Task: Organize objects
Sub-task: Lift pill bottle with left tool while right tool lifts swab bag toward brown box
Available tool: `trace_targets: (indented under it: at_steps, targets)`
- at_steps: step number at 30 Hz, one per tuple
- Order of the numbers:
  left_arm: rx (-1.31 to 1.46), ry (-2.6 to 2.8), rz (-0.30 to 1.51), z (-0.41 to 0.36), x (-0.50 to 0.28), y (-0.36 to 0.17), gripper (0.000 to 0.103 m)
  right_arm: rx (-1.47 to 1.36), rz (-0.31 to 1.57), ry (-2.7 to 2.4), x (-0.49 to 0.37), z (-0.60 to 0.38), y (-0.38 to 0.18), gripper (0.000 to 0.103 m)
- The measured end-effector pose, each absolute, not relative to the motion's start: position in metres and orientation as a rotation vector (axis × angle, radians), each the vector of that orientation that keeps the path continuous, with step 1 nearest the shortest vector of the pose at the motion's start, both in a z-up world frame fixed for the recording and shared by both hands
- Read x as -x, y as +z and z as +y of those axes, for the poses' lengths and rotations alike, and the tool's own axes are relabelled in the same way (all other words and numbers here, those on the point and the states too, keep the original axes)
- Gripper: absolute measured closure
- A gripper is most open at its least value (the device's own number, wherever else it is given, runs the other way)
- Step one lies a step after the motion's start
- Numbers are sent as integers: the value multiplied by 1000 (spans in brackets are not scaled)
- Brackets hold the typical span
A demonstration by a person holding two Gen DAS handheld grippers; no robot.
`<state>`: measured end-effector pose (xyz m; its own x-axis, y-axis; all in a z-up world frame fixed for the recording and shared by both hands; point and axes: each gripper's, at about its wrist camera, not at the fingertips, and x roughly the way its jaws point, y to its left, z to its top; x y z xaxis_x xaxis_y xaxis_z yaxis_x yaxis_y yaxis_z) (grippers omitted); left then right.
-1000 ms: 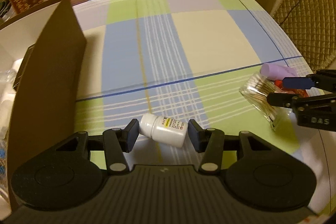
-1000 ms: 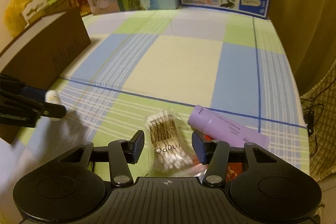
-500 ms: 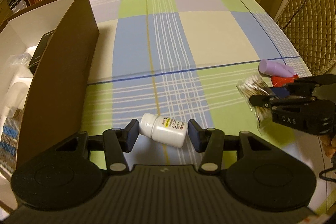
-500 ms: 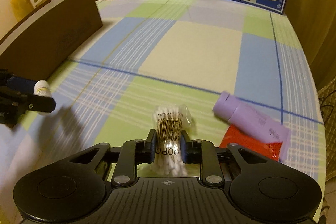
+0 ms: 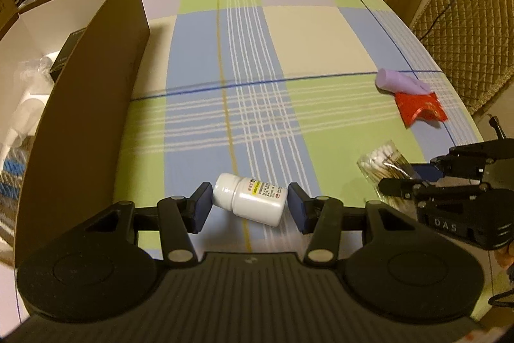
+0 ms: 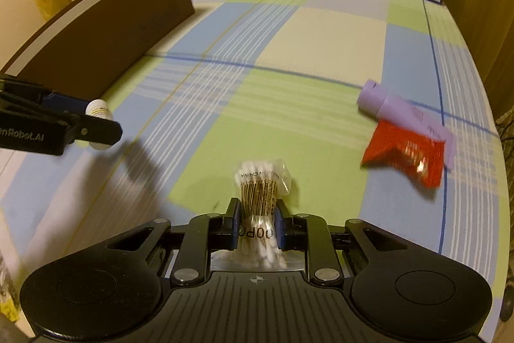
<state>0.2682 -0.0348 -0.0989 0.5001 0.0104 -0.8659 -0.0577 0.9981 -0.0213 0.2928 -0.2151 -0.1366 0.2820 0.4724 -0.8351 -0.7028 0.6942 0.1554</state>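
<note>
While my left claw point(image 5: 250, 208) clamped the white bottle point(image 5: 249, 198) by cap and base, lying crosswise above the bench point(image 5: 321, 31), my right claw point(image 6: 257, 224) had just been closing and pinched the swab bag point(image 6: 261, 182) between its pads. From the left camera, the brown box point(image 5: 96, 85) stood at nine o'clock; the purple tube point(image 5: 398, 82) touched the red packet point(image 5: 419, 110) at two.
</note>
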Motion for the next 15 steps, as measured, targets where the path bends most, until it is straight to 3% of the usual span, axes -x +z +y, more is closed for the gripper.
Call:
trace_targets:
  at_steps: [15]
  targets:
    - [107,32,1032,-33,-215,-82,57,223,1058,850,-256,-225,-118,87]
